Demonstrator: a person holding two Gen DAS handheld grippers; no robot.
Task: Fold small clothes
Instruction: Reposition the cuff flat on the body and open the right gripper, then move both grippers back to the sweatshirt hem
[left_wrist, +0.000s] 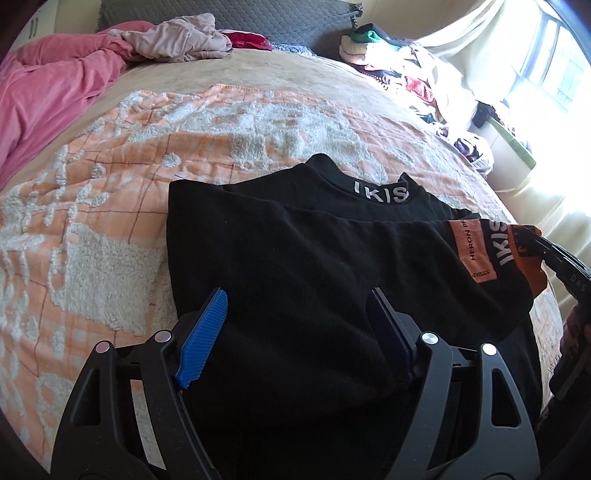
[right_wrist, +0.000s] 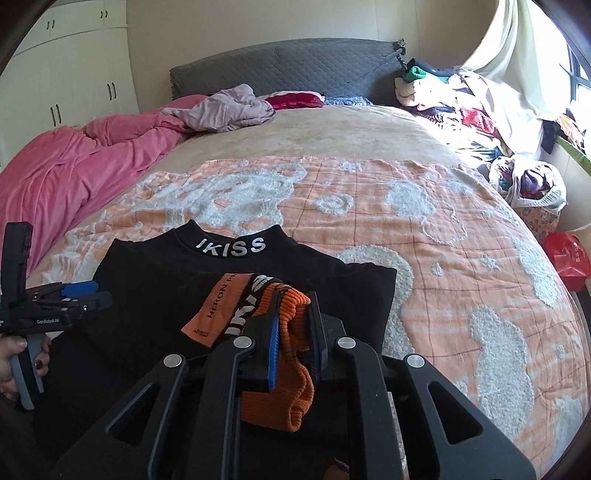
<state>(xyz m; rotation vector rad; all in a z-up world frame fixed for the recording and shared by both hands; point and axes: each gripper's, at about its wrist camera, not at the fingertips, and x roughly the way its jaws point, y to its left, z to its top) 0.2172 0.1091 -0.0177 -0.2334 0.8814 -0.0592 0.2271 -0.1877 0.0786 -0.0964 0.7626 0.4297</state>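
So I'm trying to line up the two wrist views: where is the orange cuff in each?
Left wrist view: the orange cuff is at the right edge, pinched by the right gripper.
Right wrist view: it is at bottom centre, clamped in the right gripper.
Shared landmark: the white lettering on the black collar.

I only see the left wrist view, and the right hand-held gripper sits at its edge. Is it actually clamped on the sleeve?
Observer: Yes. The right hand-held gripper has its pads shut on the orange cuff, which bunches up between them above the black shirt.
Operator: Anything off the bed's right side that I should avoid?
Observer: A red bag sits just past the right edge of the bed, well away from the shirt.
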